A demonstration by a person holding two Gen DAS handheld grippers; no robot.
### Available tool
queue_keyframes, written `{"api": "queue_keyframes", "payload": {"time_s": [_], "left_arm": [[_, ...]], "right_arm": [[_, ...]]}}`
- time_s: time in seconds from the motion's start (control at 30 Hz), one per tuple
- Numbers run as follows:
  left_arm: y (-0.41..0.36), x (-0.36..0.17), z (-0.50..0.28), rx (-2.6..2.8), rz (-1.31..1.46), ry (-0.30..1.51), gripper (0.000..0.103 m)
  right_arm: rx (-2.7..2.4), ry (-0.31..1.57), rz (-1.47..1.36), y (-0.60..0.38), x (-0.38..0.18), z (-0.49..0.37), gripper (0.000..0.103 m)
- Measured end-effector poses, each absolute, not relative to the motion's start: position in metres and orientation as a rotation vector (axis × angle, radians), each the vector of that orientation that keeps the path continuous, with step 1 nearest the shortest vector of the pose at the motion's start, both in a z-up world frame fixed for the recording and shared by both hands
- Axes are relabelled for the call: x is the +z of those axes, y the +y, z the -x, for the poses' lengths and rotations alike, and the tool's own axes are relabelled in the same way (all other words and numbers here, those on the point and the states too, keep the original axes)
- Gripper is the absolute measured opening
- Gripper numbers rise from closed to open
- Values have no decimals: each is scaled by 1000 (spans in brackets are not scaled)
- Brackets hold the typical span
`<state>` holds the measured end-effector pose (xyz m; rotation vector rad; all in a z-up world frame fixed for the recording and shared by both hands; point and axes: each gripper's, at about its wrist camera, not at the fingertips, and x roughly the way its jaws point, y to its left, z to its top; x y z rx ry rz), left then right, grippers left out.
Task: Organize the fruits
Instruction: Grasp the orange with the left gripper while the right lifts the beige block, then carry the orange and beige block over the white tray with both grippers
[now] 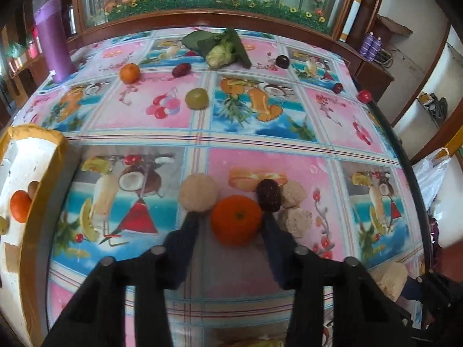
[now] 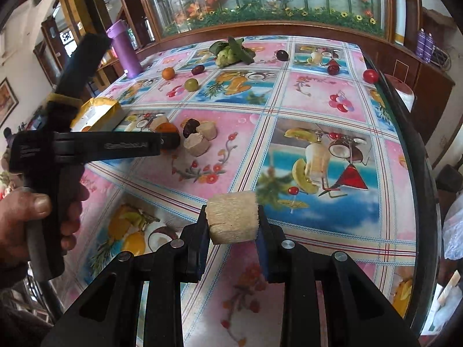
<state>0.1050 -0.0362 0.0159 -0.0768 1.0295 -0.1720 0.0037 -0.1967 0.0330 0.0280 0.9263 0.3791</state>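
Between right gripper (image 2: 233, 225) pads — corn chunk (image 2: 233, 221)

Orange (image 1: 235, 219) upright beside dark date (image 1: 269, 195)

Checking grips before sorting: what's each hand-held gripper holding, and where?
Right hand-held gripper clamps the corn piece by its flat ends. Left one squeezes the orange's sides.

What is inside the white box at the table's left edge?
In the white box, an orange shows, with a brownish piece behind it and a greenish fruit at the frame edge. The rest is out of frame.
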Motion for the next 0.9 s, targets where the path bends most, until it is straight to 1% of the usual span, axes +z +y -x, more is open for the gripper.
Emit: {"api": "queue_keyframes", "payload": {"time_s": [0.23,0.47,0.7,0.9], "left_arm": [[-19,19,-90,-159,88,1040,37],[1,24,-40,-206,67,1050,37],[11,33,7,-227,25,1008,37],[25,48,23,-239,24,963,37]], "right_arm": [[391,918,-33,-193,33,-3,28],[378,906,-6,-187,39,10,28],[378,917,40,-167,37,31,28],[373,932,54,-152,37,39,28]]}}
